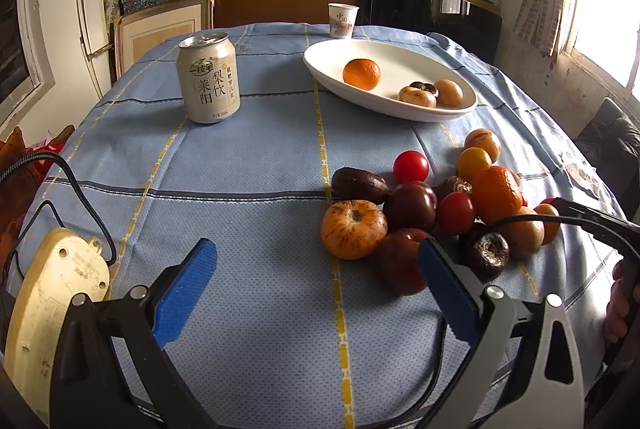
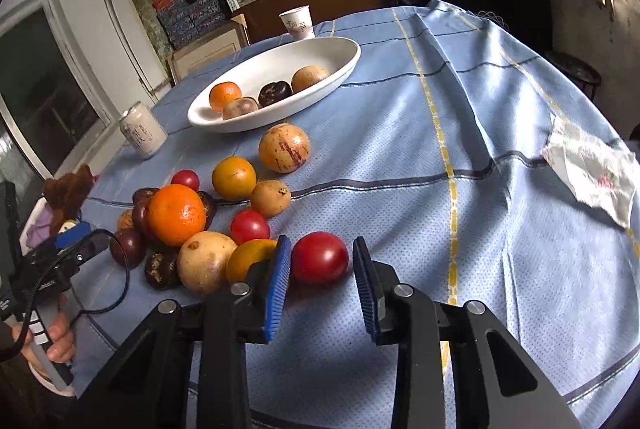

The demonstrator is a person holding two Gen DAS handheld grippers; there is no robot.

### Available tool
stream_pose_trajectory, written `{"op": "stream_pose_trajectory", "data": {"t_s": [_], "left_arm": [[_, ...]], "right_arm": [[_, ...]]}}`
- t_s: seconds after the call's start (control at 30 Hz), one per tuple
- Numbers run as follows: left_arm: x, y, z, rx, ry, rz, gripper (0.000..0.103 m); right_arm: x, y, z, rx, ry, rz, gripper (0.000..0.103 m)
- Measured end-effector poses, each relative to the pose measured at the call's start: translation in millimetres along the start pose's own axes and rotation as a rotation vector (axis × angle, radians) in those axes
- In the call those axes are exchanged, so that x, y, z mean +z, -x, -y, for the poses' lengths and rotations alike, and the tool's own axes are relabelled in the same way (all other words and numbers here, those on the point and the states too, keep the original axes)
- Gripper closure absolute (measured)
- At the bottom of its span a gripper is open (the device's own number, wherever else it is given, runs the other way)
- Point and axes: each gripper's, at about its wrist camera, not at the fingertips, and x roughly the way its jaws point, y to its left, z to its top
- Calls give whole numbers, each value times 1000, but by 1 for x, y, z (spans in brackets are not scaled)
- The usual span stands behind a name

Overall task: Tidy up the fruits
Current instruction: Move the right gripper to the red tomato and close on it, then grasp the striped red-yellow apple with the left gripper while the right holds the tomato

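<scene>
Cloth, glaze and metal on the table

A matt woven tablecloth point(image 2: 500, 189) is seen under a glossy white dish point(image 2: 336, 69), a smooth metal can point(image 1: 209, 79) and a shiny red tomato point(image 2: 319, 257).

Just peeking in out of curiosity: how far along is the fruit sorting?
Early. Four fruits already lie in the white oval dish. The right tongs straddle a red round tomato, not visibly gripped yet. The left tongs hang open. A dozen-odd fruits remain on the blue checked tablecloth.

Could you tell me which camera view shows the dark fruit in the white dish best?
The right wrist view: there the dark fruit lies unobstructed in the white dish. In the left wrist view, only its top peeks out behind a tan fruit.
</scene>
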Motion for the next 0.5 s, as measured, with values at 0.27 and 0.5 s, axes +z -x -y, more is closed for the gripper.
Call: {"op": "stream_pose_trajectory", "data": {"t_s": [0.27, 0.5], "left_arm": [[1, -1, -1, -6, 9, -9, 4], [2, 1, -5, -35, 26, 1, 4]], "right_arm": [[3, -16, 35, 226, -219, -109, 70], [-3, 12, 22, 212, -146, 67, 72]]}}
